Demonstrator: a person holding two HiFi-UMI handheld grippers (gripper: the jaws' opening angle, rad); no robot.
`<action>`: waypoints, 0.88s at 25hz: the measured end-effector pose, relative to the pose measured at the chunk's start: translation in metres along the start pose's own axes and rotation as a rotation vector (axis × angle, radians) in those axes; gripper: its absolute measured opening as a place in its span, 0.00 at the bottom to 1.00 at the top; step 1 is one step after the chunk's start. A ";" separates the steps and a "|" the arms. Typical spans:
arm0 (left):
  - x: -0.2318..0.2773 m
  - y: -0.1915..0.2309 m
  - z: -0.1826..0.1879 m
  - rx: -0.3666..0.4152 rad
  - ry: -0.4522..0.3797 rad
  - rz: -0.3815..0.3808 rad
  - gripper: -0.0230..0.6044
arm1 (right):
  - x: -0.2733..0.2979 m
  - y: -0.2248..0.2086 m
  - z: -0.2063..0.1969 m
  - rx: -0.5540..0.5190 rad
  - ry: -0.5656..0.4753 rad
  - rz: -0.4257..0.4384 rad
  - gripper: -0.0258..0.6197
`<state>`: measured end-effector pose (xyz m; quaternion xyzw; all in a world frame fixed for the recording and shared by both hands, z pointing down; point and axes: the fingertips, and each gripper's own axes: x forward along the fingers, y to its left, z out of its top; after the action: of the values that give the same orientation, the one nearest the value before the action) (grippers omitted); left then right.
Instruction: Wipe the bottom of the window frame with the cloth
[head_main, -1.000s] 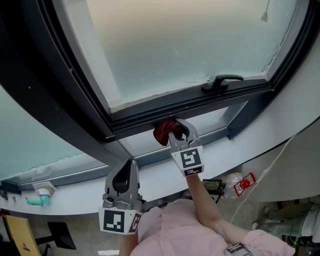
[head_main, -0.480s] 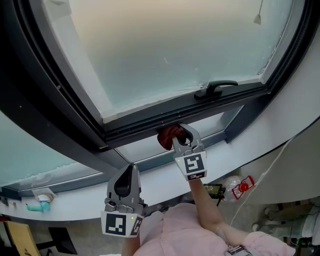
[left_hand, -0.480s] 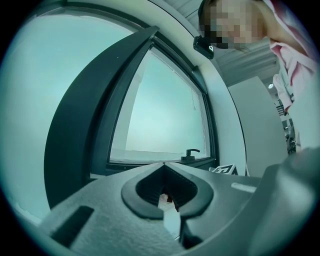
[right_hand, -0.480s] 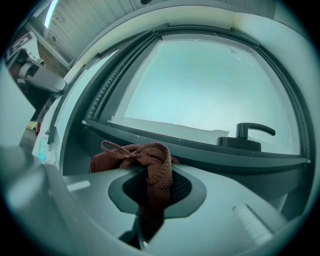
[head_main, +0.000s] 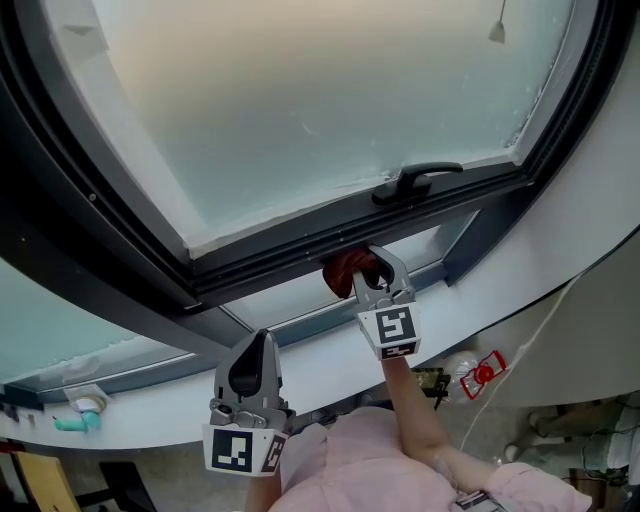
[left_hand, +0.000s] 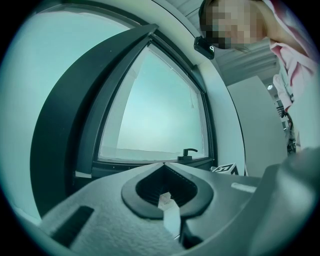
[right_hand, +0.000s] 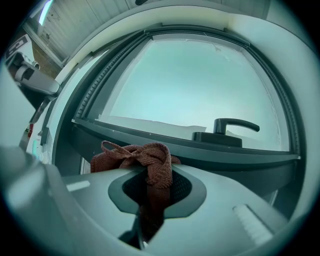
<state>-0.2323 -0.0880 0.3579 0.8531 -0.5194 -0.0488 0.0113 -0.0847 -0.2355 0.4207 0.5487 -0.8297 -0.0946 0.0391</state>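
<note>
The right gripper (head_main: 372, 266) reaches up to the far side of the white window sill (head_main: 330, 350), its fingers clamped on a crumpled rust-red woven cloth (head_main: 345, 268). The cloth is pressed against the underside of the dark grey bottom rail of the open window sash (head_main: 280, 252). In the right gripper view the cloth (right_hand: 145, 159) bunches over the closed fingers of the right gripper (right_hand: 150, 175) and a strip of it hangs down between them. The rail (right_hand: 165, 142) lies just beyond.

Compared with a second ago, the cloth and right gripper sit further right along the rail, nearer the black lever handle (head_main: 415, 181). The gap between cloth and handle is clearly smaller. The window also sits lower and further left in the head view than before.

The left gripper (head_main: 255, 345) stays where it was, low and near the person's body, on the near side of the sill and well apart from the cloth. In the left gripper view, the fingers of the left gripper (left_hand: 162, 165) are closed together and hold nothing.
</note>
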 end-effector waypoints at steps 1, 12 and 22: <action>0.001 -0.001 0.000 0.000 0.000 -0.001 0.03 | -0.001 -0.004 -0.001 0.004 0.000 -0.007 0.13; 0.014 -0.014 0.002 0.006 -0.003 -0.007 0.03 | -0.005 -0.030 -0.005 0.015 0.007 -0.033 0.13; 0.019 -0.023 0.001 0.009 0.003 0.005 0.03 | -0.006 -0.041 -0.007 0.027 -0.005 -0.018 0.13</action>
<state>-0.2038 -0.0941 0.3537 0.8519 -0.5217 -0.0451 0.0081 -0.0442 -0.2464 0.4195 0.5562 -0.8262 -0.0850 0.0287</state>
